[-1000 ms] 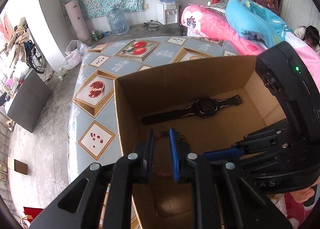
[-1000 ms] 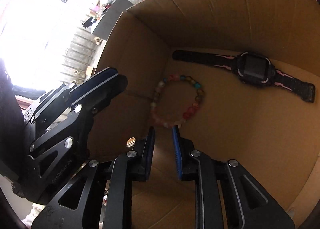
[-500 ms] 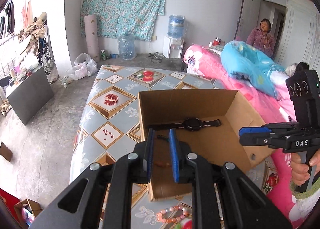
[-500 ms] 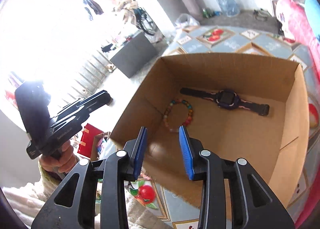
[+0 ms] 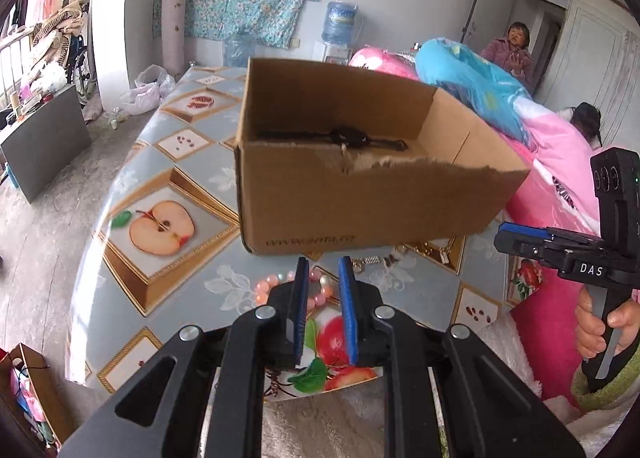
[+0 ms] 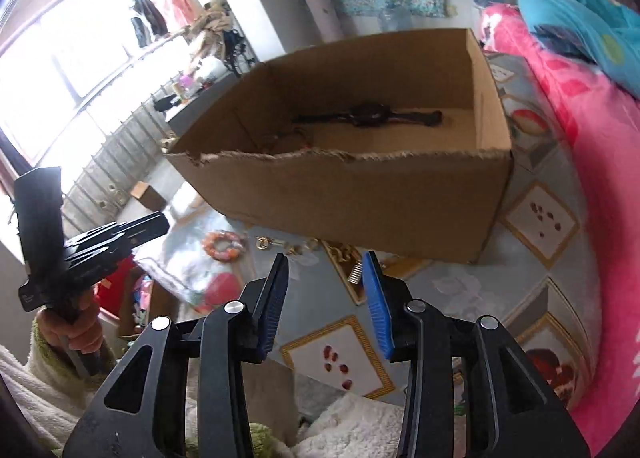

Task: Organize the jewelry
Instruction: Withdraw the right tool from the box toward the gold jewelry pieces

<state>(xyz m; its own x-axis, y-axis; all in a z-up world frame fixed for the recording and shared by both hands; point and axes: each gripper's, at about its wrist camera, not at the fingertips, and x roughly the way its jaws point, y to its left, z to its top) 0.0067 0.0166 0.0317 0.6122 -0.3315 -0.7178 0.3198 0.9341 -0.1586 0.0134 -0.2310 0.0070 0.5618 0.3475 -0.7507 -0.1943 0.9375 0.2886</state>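
Observation:
A cardboard box stands on the patterned tablecloth; it also shows in the right wrist view. Inside lie a black watch and a beaded bracelet, mostly hidden by the box's front wall. A pink and white bead bracelet lies on the cloth in front of the box. Gold chains and small metal pieces lie beside it. My left gripper is open and empty just above the pink bracelet. My right gripper is open and empty near the chains.
Pink and blue quilts are heaped at the table's right. A white fleece cloth lies at the near edge. The floor drops away at the left, with a grey cabinet. A person sits at the back.
Both grippers have pulled back out of the box and dropped low in front of it. The right gripper has opened wider. The multicoloured bracelet stays in the box.

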